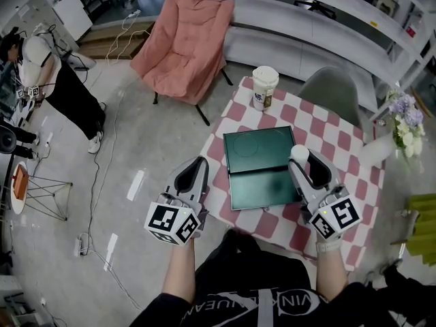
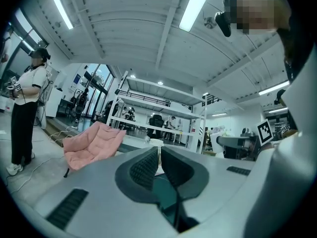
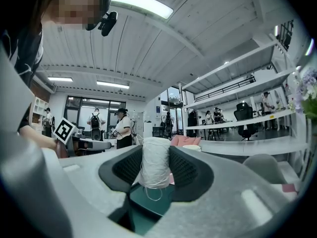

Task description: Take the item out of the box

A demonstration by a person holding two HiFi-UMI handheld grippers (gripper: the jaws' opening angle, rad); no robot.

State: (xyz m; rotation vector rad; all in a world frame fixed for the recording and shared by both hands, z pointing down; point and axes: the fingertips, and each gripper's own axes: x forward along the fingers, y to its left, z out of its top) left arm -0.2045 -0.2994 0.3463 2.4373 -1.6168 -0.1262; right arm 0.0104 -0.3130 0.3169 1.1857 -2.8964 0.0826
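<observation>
A dark green box (image 1: pixel 262 172) lies open and flat on the checkered table (image 1: pixel 354 148); its inside looks bare. My right gripper (image 1: pixel 300 158) is over the box's right edge, shut on a white spool of thread (image 1: pixel 299 153). In the right gripper view the spool (image 3: pixel 154 161) stands upright between the two dark pads (image 3: pixel 185 171), a loose loop of thread hanging under it, with the green box (image 3: pixel 148 207) below. My left gripper (image 1: pixel 198 165) is off the table's left edge, over the floor. Its jaws (image 2: pixel 159 156) are shut with nothing between them.
A paper cup (image 1: pixel 264 87) stands at the table's far corner. A white vase of flowers (image 1: pixel 402 128) is at the right edge, a grey chair (image 1: pixel 330 90) behind the table, and a pink chair (image 1: pixel 182 46) on the floor. A person (image 1: pixel 61 87) stands far left.
</observation>
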